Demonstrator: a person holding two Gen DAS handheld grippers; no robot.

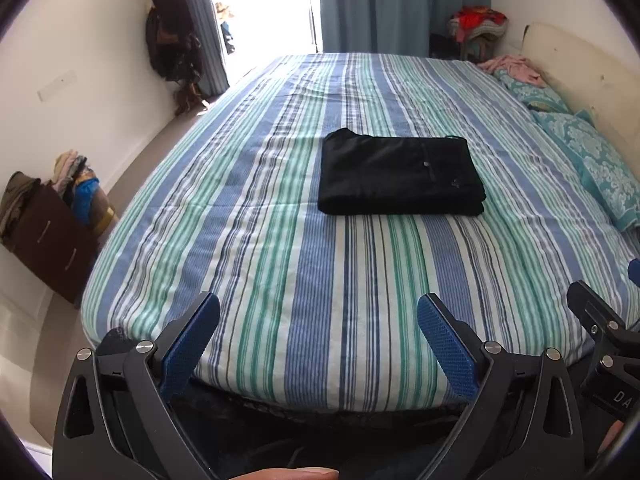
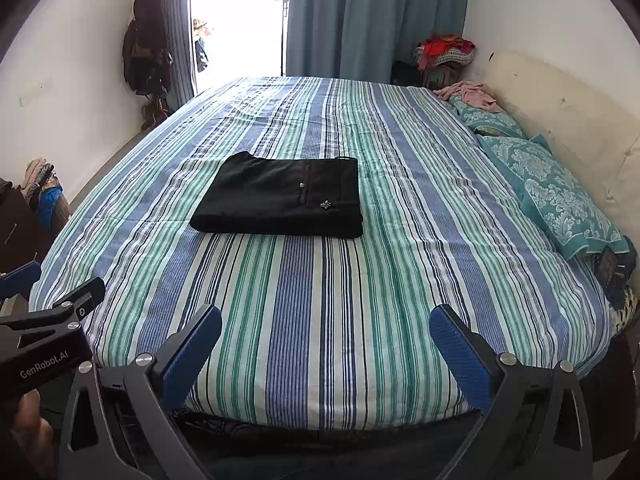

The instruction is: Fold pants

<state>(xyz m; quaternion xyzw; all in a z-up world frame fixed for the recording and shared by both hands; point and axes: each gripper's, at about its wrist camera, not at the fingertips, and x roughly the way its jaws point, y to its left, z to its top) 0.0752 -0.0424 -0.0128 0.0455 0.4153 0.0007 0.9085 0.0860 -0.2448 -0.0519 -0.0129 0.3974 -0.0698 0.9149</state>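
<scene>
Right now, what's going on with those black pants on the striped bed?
A person holds a two-finger gripper in each hand at the near edge of the bed. The left gripper and right gripper are both open and hold nothing. The black pants lie apart from them, already folded into a neat rectangle on the blue, green and white striped bedspread. Folding looks finished.

Both my wrist views sit low at the near edge of the bed, facing across it toward the curtains. My left view stands left of my right; both share the whole striped bedspread.
</scene>
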